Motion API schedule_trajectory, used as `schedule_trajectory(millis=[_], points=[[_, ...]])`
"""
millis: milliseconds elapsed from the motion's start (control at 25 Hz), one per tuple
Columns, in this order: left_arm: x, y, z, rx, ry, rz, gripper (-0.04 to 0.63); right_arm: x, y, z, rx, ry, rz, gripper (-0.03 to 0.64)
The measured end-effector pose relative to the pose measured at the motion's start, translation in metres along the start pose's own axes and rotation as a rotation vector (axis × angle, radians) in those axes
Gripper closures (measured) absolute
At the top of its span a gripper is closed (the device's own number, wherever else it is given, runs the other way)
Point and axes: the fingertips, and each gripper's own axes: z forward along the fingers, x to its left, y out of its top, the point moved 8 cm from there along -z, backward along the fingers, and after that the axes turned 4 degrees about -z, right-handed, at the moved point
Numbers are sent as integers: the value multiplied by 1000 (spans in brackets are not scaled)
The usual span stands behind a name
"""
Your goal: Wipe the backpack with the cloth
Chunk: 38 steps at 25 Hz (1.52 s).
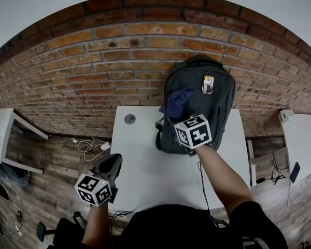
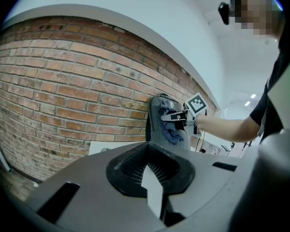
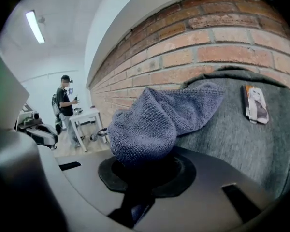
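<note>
A grey backpack [image 1: 207, 105] stands upright at the back of the white table [image 1: 145, 165], leaning on the brick wall. My right gripper [image 1: 180, 114] is shut on a blue cloth [image 1: 177, 101] and presses it against the backpack's upper left front. In the right gripper view the cloth [image 3: 150, 124] bunches over the jaws and hides them, with the backpack [image 3: 241, 139] and its small tag [image 3: 255, 104] behind. My left gripper [image 1: 111, 165] hovers over the table's front left corner, shut and empty, far from the backpack [image 2: 157, 122]. From there the right gripper [image 2: 176, 116] shows against the cloth [image 2: 173, 132].
A round grommet [image 1: 130, 119] sits in the table's back left. Cables [image 1: 90, 147] lie on the wooden floor to the left. White side tables stand at far left [image 1: 5, 123] and far right [image 1: 300, 139]. A person [image 3: 65, 105] stands far off.
</note>
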Motion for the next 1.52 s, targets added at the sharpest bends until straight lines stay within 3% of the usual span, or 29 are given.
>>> schedule_trajectory(millis=[520, 680, 880, 1120, 1360, 1520], points=[[2, -4, 1, 2, -1, -9, 600, 44, -70, 2, 101, 66, 32, 552], [2, -6, 1, 1, -2, -15, 600, 65, -100, 5, 166, 67, -11, 552], [1, -6, 0, 2, -8, -14, 600, 83, -141, 13, 255, 104, 40, 552], [0, -5, -6, -2, -6, -8, 600, 99, -176, 30, 355, 138, -11, 552], [1, -6, -9, 0, 2, -9, 600, 116, -197, 37, 439, 166, 65, 552], [0, -7, -8, 3, -2, -11, 600, 117, -182, 45, 391, 163, 268, 552]])
